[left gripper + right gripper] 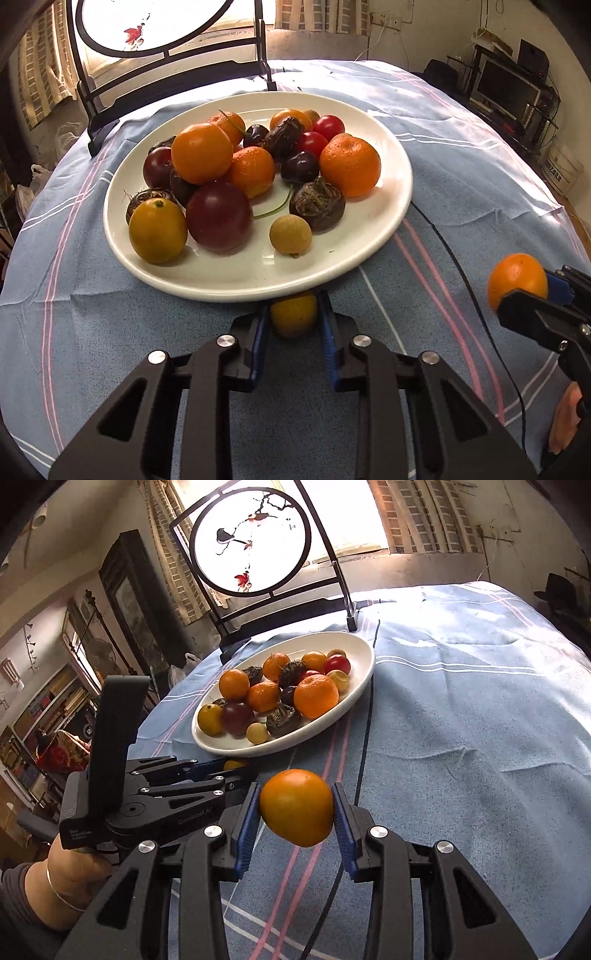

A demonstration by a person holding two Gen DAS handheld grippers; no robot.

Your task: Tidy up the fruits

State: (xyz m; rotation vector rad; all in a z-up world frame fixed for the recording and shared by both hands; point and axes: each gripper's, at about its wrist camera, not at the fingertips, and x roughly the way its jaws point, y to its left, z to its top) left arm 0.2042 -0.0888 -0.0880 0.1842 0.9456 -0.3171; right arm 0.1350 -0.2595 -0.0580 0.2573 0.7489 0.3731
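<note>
Both grippers gripped fruit beside the white plate [369,254] — left gripper [293,314] a yellow kumquat [293,314], right gripper [297,808] an orange [295,806]; each likely needed lifting clear of the rim before release.

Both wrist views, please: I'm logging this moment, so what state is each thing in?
left gripper: shut on a yellow citrus, just short of the plate's near rim
right gripper: shut on an orange, held above the cloth
white plate: flat on the blue cloth, heaped with fruit
round screen: upright in its stand behind the plate
</note>
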